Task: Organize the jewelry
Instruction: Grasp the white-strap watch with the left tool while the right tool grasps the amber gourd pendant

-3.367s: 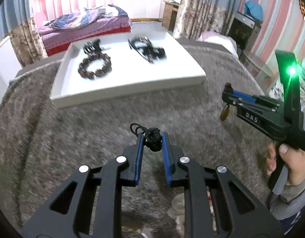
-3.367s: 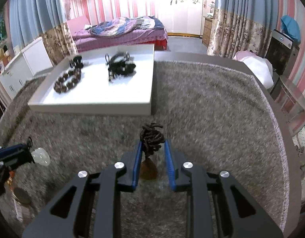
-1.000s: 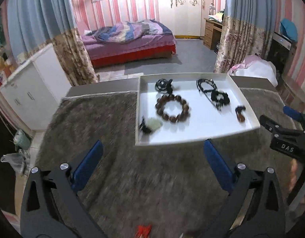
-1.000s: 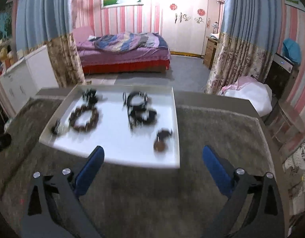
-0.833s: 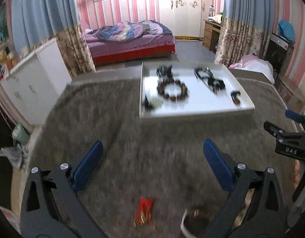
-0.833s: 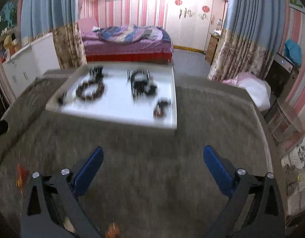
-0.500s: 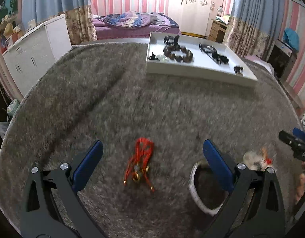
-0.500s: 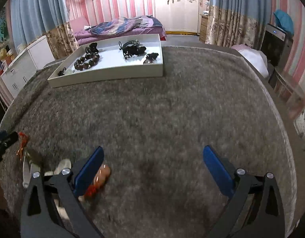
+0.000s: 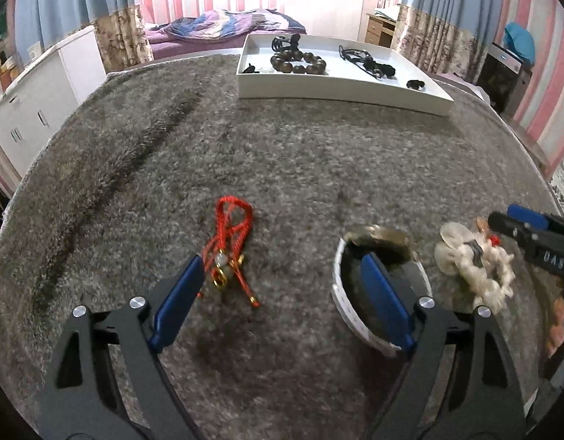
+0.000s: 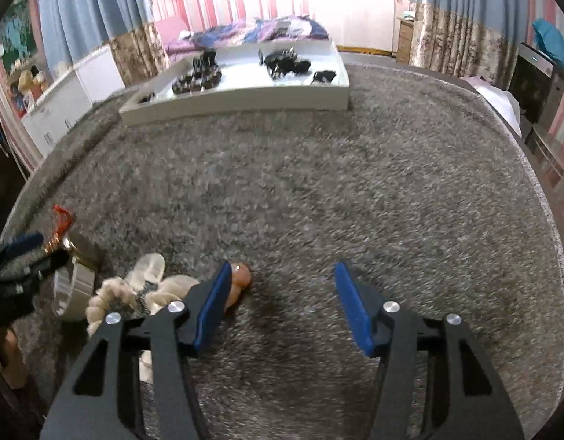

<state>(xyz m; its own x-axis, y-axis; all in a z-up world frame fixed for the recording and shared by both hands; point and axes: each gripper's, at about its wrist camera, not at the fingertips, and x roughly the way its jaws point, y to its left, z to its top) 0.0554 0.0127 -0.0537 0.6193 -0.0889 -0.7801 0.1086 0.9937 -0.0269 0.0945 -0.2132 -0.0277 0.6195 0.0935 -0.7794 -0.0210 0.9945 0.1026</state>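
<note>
On the grey carpeted surface (image 9: 318,168) close in front of me lie the pieces not yet sorted. A few seconds ago each claw was clamped on a dark corded pendant; now both stand wide apart and empty, and those two pieces lie in the white tray (image 9: 340,84) at the far end, beside the brown bead bracelet (image 9: 298,64) and the black cord bundle (image 9: 370,64). So that pair is done, and I have swung back to the near pile for the next round.

My left claw (image 9: 282,286) hangs low over the red cord charm (image 9: 229,242), whose jade bead and gold ends lie just beside my left finger, while my right finger hangs over the white bangle (image 9: 377,293). My right claw (image 10: 282,293) is down by the cream knotted bracelet (image 10: 135,293) and the small orange bead piece (image 10: 240,278), which touches the tip of its left finger.

I judge four pieces remain. The red charm looks the natural next pick for the left claw; its loose loops may trail or snag in the pile.
</note>
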